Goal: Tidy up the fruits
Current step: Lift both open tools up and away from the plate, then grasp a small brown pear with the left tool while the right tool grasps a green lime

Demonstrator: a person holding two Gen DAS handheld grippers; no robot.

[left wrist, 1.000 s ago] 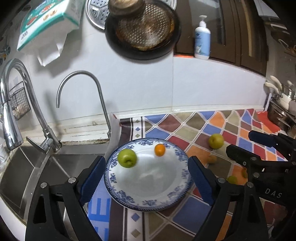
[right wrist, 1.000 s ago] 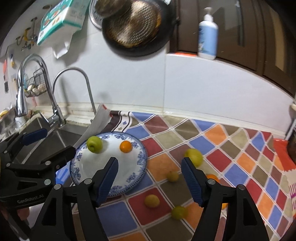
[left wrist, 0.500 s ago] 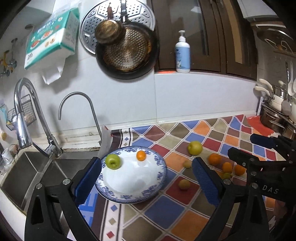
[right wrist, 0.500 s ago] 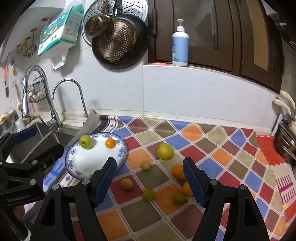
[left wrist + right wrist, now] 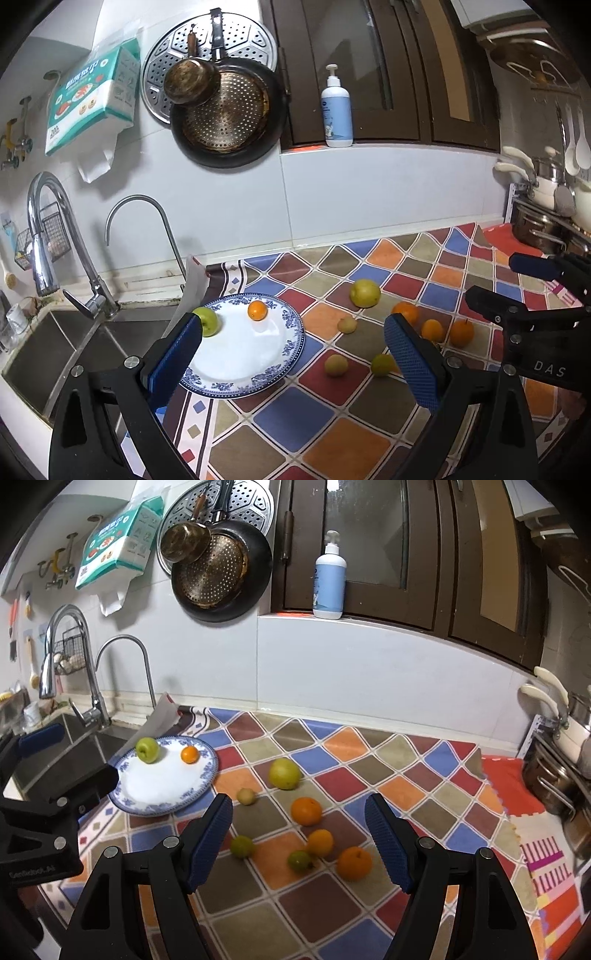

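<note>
A blue-rimmed white plate (image 5: 258,387) (image 5: 129,805) holds a green apple (image 5: 208,321) (image 5: 147,749) and a small orange (image 5: 257,310) (image 5: 190,754). Several loose fruits lie on the checkered mat: a yellow-green apple (image 5: 365,293) (image 5: 283,773), oranges (image 5: 306,811) (image 5: 354,863) and small yellow-green fruits (image 5: 242,846). My left gripper (image 5: 293,354) is open and empty, raised over the plate's right side. My right gripper (image 5: 299,832) is open and empty, raised above the loose fruits.
A steel sink (image 5: 55,354) with two taps (image 5: 48,236) lies left of the plate. Pans (image 5: 229,118) and a tissue pack (image 5: 92,99) hang on the wall. A soap bottle (image 5: 336,110) stands on the ledge. Pots (image 5: 561,775) stand at the far right.
Both grippers have pulled back and up from the counter, so the plate and fruits look smaller and more loose fruits have come into view. Both stayed open.
</note>
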